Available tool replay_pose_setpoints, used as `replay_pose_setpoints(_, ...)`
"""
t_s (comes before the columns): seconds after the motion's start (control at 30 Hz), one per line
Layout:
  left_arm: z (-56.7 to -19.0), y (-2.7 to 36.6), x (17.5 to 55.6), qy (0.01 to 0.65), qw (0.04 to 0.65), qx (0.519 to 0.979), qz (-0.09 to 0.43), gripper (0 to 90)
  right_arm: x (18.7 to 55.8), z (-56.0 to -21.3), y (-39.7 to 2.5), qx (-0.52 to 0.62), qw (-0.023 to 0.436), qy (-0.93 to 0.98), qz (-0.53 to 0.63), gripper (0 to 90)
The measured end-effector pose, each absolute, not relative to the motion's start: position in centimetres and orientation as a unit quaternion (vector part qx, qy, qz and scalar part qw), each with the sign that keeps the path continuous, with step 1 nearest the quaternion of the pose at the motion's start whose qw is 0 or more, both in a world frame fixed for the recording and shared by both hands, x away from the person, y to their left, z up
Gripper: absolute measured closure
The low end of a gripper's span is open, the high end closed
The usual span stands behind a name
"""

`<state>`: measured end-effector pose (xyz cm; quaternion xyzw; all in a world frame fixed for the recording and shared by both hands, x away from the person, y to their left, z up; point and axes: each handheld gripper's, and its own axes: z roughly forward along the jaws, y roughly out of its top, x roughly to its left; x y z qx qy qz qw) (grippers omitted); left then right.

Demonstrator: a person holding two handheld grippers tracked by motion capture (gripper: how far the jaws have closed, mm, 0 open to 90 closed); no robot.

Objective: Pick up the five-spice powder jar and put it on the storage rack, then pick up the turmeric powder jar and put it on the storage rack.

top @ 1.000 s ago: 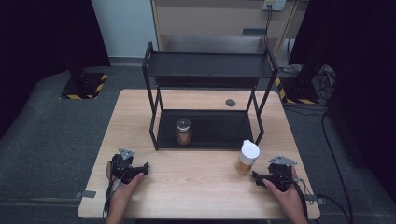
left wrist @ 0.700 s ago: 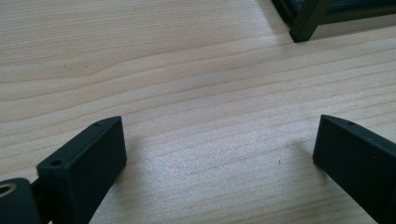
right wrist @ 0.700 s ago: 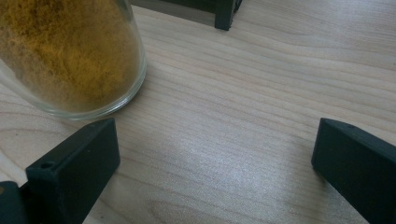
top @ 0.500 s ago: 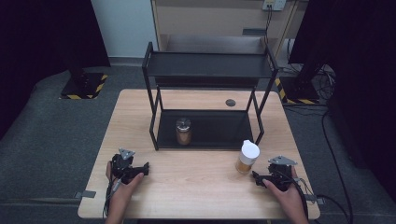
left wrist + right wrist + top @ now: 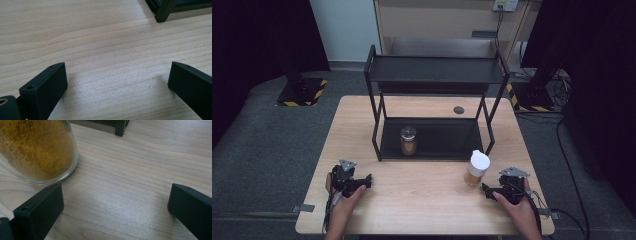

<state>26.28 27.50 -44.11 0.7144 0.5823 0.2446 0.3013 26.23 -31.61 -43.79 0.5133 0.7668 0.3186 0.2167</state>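
**On the tabletop: two claws wide open, two spice jars**

On the near edge of the wooden tabletop (image 5: 422, 200), both claws rest low, each in a hand.

- Left claw (image 5: 368, 178), near-left: jaws spread wide, nothing btwn them. The left gripper view has bare wood grain in the gap, w/ a foot of the black rack (image 5: 163, 12) at far right.
- Right claw (image 5: 485, 189), near-right: jaws also spread wide, holding nothing. Points toward the white-lidded jar (image 5: 476, 169), which stands upright just beside it, to its left.
- In the right gripper view the glass jar w/ yellow-brown powder (image 5: 37, 150) sits just past the left jaw tip, outside the gap; contact unclear.
- Black two-shelf rack (image 5: 434, 70) at centre-far. On its lower shelf, left of middle, a second jar w/ a metal lid (image 5: 408, 140), upright.
- Small dark round spot (image 5: 458, 109) on the wood behind the rack; can't tell what it is.
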Motion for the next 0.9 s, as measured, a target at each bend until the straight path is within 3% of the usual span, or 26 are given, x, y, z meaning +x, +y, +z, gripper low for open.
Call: replay_pose_setpoints(0.9,-44.1,27.5,26.3,0.582,0.301,0.715,0.244,0.8,24.8,-42.5,-32.5,0.493,0.206,0.781,0.323,5.4)
